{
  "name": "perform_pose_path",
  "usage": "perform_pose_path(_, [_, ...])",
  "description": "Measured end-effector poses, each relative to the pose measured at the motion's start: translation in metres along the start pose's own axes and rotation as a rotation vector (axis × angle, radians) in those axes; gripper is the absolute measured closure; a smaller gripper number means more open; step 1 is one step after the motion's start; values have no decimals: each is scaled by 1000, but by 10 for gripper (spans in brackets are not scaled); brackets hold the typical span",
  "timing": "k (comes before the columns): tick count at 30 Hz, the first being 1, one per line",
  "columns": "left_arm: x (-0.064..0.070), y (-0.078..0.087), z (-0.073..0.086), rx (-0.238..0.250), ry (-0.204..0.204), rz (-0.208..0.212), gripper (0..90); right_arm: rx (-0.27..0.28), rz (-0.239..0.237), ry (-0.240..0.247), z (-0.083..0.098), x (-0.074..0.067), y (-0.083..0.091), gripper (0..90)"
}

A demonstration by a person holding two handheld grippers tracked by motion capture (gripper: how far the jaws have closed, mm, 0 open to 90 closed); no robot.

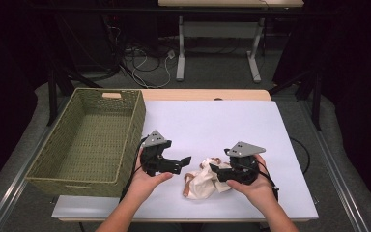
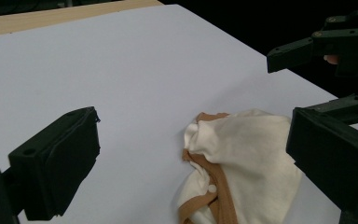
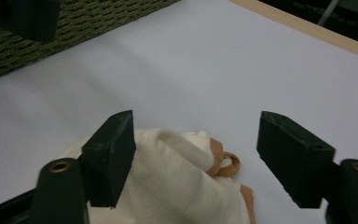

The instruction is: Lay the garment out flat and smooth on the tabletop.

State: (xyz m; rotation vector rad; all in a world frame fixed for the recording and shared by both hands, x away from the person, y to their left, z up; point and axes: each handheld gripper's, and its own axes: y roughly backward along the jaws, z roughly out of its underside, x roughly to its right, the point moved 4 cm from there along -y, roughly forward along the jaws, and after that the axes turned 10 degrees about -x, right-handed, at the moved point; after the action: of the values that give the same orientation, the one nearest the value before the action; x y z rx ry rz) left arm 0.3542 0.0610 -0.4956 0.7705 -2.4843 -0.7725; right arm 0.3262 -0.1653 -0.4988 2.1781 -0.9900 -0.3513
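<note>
Crumpled cloth [image 1: 204, 180] on tabletop [image 1: 212, 125], right gripper [image 1: 216, 169] at its 3 o'clock edge, jaws apart, straddling it; left gripper [image 1: 186, 162] at 10 o'clock, jaws apart, empty

Cream garment [image 3: 177, 186] between parted jaws

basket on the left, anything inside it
The green woven basket looks empty in the high view: its woven floor and inner walls show bare. The strip of floor right behind the near wall is hidden. The cream garment lies outside it, on the white table.
</note>
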Motion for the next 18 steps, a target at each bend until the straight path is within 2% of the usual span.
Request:
perform_pose_path(3, [0, -2, 1, -10, -4, -7, 68, -4, -11, 9, -1, -1, -2, 432])
perform_pose_path(5, [0, -3, 2, -11, -8, -11, 87, -12, -27, 12, -1, -1, -3, 469])
perform_pose_path(8, [0, -4, 3, -9, -6, -15, 123, -21, -29, 15, -1, -1, -5, 476])
perform_pose_path(10, [0, -4, 4, -22, -10, -18, 151, -44, -35, 1, 1, 0, -7, 481])
perform_pose_path(16, [-2, -9, 6, -20, 1, -17, 159, -45, -47, -25, 3, 0, -11, 482])
perform_pose_path(18, [-2, -10, 8, -27, 7, -15, 161, -41, -50, -21, 3, 0, -13, 481])
